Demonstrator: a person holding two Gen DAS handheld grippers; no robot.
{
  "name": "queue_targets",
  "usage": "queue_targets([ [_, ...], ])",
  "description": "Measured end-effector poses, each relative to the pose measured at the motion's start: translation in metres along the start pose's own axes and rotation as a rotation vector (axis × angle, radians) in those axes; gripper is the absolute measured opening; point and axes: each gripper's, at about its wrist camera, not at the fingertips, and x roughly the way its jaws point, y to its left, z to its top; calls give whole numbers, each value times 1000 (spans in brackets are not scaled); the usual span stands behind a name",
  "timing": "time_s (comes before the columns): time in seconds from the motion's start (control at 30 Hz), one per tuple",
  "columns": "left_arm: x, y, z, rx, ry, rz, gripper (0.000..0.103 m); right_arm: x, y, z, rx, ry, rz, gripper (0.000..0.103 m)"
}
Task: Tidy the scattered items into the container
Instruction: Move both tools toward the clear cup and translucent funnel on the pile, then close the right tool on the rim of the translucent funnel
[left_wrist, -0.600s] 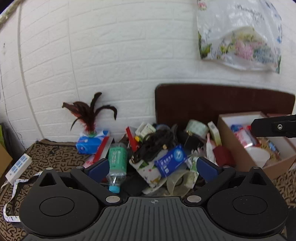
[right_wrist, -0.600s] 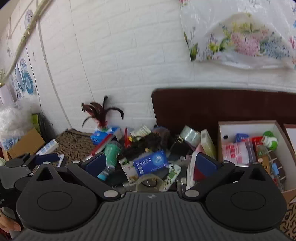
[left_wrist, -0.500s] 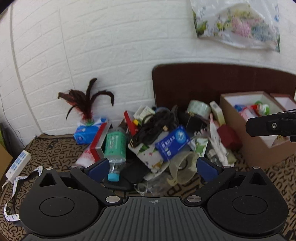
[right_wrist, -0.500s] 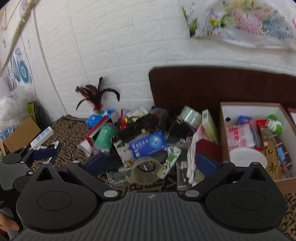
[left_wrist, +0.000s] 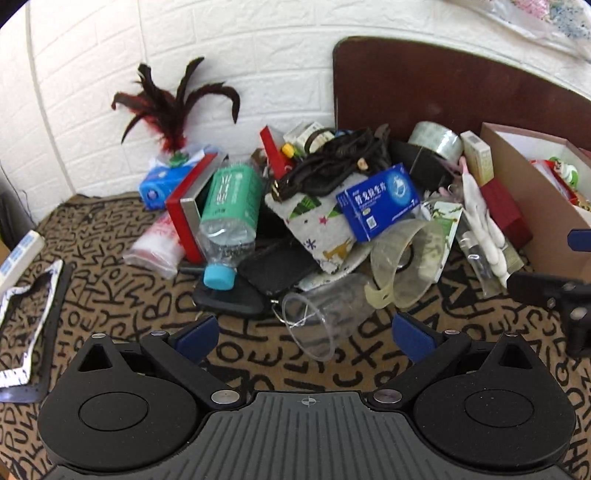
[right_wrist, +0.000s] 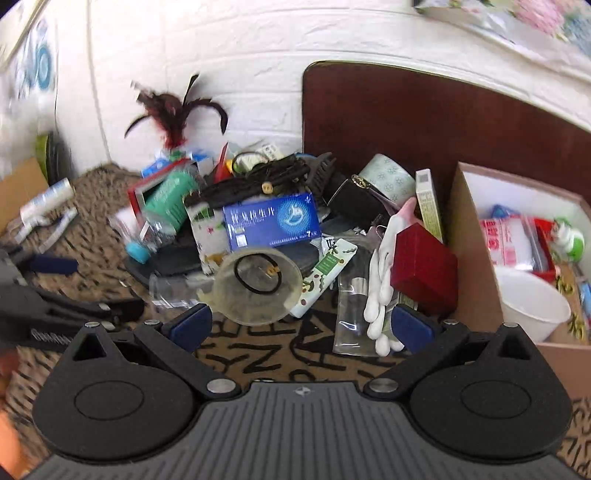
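A heap of items lies on the patterned cloth: a blue medicine box (left_wrist: 378, 201) (right_wrist: 271, 220), a green-labelled bottle (left_wrist: 229, 206), a clear plastic cup (left_wrist: 317, 325), a yellowish tape ring (right_wrist: 256, 284), a white glove (right_wrist: 382, 273) and a dark red box (right_wrist: 423, 269). The cardboard box (right_wrist: 472, 258) (left_wrist: 532, 199) stands at the right with packets and a white bowl (right_wrist: 530, 306) inside. My left gripper (left_wrist: 304, 332) is open, just before the clear cup. My right gripper (right_wrist: 301, 325) is open, before the tape ring and glove.
A dark brown board (right_wrist: 424, 122) leans on the white brick wall behind the heap. A feather shuttlecock (left_wrist: 166, 107) stands at the back left. A power strip (left_wrist: 18, 254) and a measuring tape (left_wrist: 26, 295) lie far left. The other gripper shows at each view's edge.
Both grippers have tilted down and moved closer to the heap, which now fills more of each view. Both stay open and empty.
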Motion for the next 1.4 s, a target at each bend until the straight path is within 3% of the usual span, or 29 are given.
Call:
queue_targets([
  [0.1, 12, -1, -6, -8, 14, 13, 103, 21, 7, -12, -30, 36, 3, 103],
  [0.17, 21, -2, -12, -14, 37, -4, 103, 37, 7, -20, -7, 72, 22, 103],
  [0.3, 41, -2, -25, -65, 68, 33, 103, 62, 9, -32, 36, 112, 24, 103],
  [0.6, 70, -2, -38, -121, 110, 24, 103, 87, -2, -55, 160, 172, 15, 103],
  [1.0, 75, 0, -24, -119, 85, 39, 103, 86, 4, -36, 108, 117, -10, 103],
  [1.2, 80, 6, -15, -106, 76, 3, 97, 87, 7, -24, 79, 48, -14, 102],
  [1.4, 84, 7, -11, -83, 91, -47, 86, 97, 8, -4, 24, -2, -38, 94],
])
